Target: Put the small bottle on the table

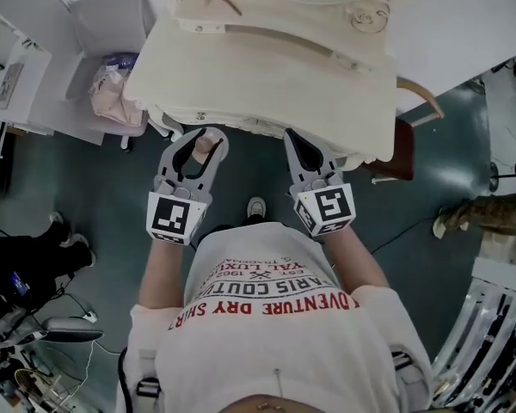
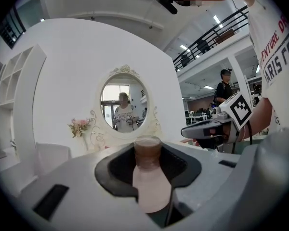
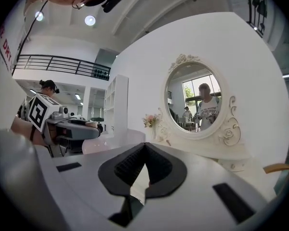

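A small pale pink bottle (image 2: 149,186) with a brown cap stands upright between the jaws of my left gripper (image 2: 148,153), which is shut on it. In the head view the bottle (image 1: 204,151) shows between that gripper's fingers, just short of the front edge of the cream dressing table (image 1: 267,67). My left gripper (image 1: 202,138) is held in the air. My right gripper (image 1: 297,138) hovers beside it at the same edge. Its jaws meet at the tips with nothing between them (image 3: 144,147).
An oval mirror (image 2: 124,105) and a vase of flowers (image 2: 80,127) stand on the table. A pale chair with a pink bag (image 1: 113,93) sits to the left, a wooden chair (image 1: 406,140) to the right. Other people's feet (image 1: 461,215) are on the floor nearby.
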Available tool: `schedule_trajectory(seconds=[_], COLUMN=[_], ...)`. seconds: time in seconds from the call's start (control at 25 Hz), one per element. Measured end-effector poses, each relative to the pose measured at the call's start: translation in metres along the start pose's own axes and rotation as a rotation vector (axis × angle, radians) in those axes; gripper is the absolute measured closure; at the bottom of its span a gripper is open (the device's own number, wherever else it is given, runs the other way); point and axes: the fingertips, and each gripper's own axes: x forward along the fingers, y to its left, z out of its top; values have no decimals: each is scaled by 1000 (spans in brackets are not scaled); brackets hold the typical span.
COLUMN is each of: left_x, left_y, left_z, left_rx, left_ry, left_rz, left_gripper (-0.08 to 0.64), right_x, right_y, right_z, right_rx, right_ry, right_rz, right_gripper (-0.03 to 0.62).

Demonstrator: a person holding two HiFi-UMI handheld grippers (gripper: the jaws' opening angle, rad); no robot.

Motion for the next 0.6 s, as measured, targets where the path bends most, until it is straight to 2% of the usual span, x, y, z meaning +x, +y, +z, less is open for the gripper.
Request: schedule_trajectory(seconds=[0.36, 0.6], left_x=[76, 129], left_y=[29, 63], left_z=[-5, -21], left_rx=[-27, -31], left_ry=[24, 54], left_rz=[-13, -69], left_gripper=[419, 419], right_x=[51, 97], right_y=[-60, -89], right_z=[4, 0], right_rx=[0, 9], right_ry=[13, 28], right_rz=[-18, -65], right_gripper=[594, 594])
